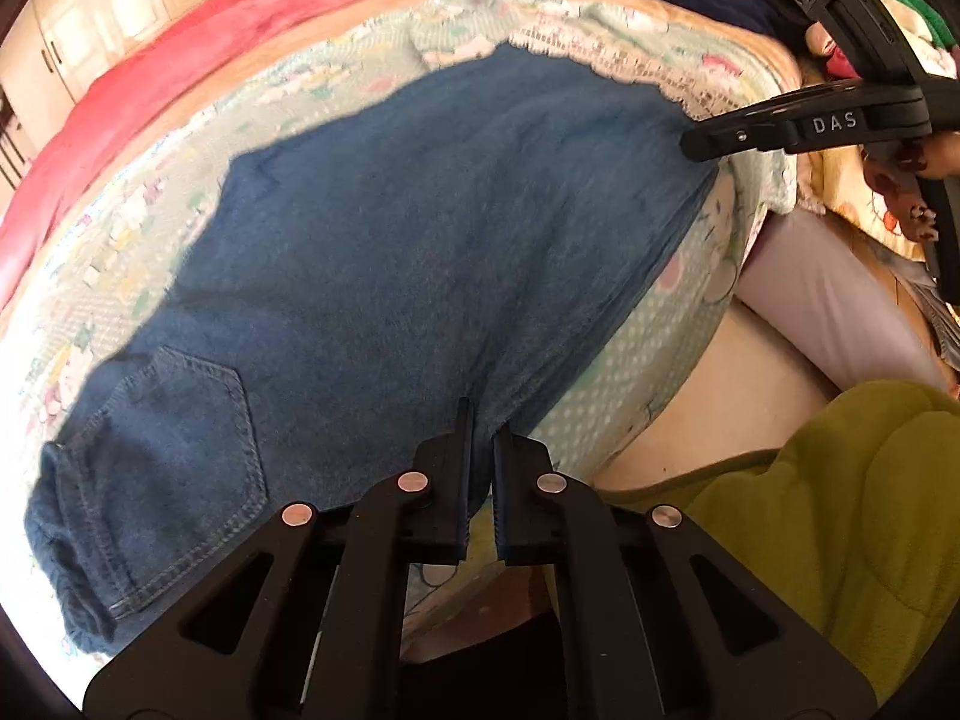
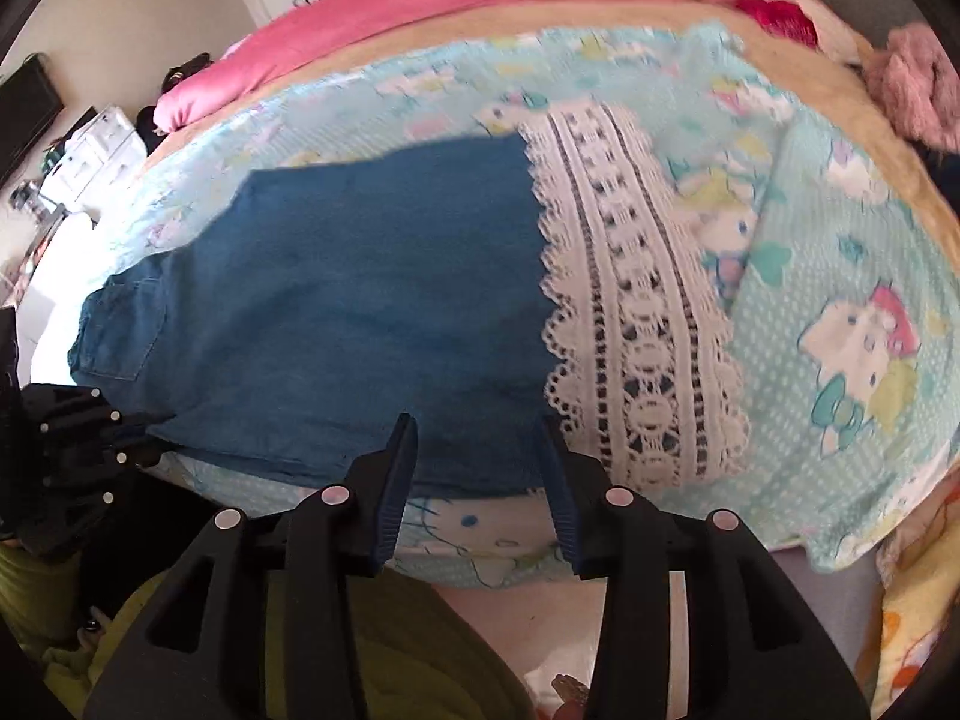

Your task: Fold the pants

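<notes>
Blue denim pants with a white lace cuff lie flat on the pale green cartoon-print blanket on the bed, already doubled leg on leg by the look of it. Waist and back pocket to my left, lace hem to my right.

Left tongs: jaws together, tips at the near edge of the denim just past the pocket. A thin fold of cloth may be pinched between them; I cannot tell for sure from either view.

Right tongs: jaws apart, nothing between the pads, tips over the near edge of the denim just left of the lace. No grip here.

Step in hand, as I judge it: take the hem end and carry it over to the waist. To do it well I should catch both layers at the near hem corner, keep the left end pinned so the cloth does not drag, lift low, and lay lace edge square on waistband. Risk: snagging the lace or picking up the blanket with it.

Pose: both hands angled steeply down toward the bed, left one near my olive-green sleeve, the two well apart along the near edge.
</notes>
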`<state>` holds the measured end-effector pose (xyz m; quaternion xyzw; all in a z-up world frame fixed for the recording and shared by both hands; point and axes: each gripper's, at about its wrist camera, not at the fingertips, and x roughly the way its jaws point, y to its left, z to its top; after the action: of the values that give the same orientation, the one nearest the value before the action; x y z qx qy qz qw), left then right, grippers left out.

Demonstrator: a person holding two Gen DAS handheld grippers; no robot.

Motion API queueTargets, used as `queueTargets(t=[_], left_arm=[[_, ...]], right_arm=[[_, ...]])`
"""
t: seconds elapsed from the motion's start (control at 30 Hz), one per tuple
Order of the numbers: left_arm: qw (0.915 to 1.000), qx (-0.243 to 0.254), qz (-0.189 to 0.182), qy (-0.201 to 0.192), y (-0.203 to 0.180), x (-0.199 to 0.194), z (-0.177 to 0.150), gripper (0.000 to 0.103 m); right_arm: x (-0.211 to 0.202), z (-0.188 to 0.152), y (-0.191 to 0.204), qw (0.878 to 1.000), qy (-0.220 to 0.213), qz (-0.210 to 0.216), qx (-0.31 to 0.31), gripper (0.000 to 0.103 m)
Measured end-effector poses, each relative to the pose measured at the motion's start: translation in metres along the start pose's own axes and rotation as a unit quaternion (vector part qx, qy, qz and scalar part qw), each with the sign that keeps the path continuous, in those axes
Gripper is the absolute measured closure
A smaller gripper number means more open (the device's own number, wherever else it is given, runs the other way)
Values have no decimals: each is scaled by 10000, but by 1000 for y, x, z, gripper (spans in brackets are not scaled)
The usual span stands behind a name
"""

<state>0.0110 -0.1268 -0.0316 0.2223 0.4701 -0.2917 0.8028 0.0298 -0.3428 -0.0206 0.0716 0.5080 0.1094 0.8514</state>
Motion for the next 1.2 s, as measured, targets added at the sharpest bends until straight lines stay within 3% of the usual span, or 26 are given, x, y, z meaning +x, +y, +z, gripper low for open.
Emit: queueTargets(t=[0.07,0.1,0.13,0.2,0.4,0.53,0.67,0.7,0.73,0.77,1.13,1.2], left_arm=[[10000,-17,-67,-48,0,-3,0,99],[9999,-3,-114,-79,0,-6,1,92],[9997,16,-151,-177,-1,-12,1,76],[9993,-23,-189,-323,0,-22,2,63],[9964,-393,-302,-694,7,-39,19,59],[9964,-543,-218,-606,10,-23,41,59],[9959,-856,70,-271,22,11,52,59],[9955,-926,96,-200,25,20,51,58],[9951,-963,49,-225,27,23,49,58],[9949,-970,33,-282,27,23,47,57],[9936,-1054,-11,-417,33,17,36,48],[9930,-1099,-29,-441,34,14,36,43]], right_arm=[[-3,0,0,10000,-74,46,14,63],[-6,0,1,9999,-123,43,-47,63],[-8,1,3,9998,-173,45,-109,63],[-12,3,6,9994,-274,107,-188,63],[-9,7,16,9983,-343,212,-416,63],[6,3,31,9954,-89,187,-933,63],[23,-5,44,9888,12,-45,-1490,59],[25,-7,47,9868,3,-154,-1610,63],[27,-8,49,9835,7,-306,-1783,75],[27,-8,49,9829,23,-243,-1822,101],[16,-13,38,9856,416,226,-1623,101],[4,-5,33,9878,318,472,-1448,99]])
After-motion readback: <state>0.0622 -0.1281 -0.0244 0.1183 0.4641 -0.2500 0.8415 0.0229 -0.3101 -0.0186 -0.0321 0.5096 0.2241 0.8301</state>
